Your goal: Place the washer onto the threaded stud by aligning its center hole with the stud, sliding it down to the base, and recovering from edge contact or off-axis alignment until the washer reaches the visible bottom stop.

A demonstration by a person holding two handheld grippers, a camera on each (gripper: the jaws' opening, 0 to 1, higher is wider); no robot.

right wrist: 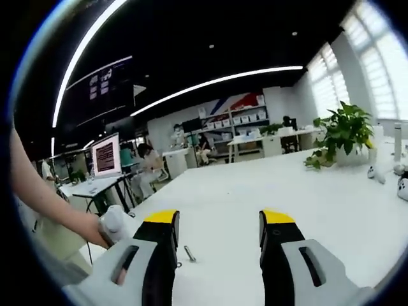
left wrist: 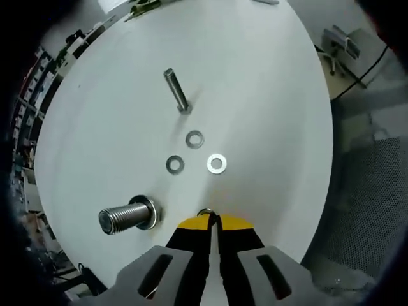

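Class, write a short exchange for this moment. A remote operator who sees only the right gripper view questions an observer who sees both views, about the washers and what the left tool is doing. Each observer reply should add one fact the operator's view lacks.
Operator: My right tool is open above the white table. Are any washers lying loose?
Observer: Yes. In the left gripper view, three loose washers lie flat between the thin upright stud and the left tool.
Operator: Is the left tool carrying anything?
Observer: Its jaws are shut on what looks like a small washer. Only its rim shows at the tips.
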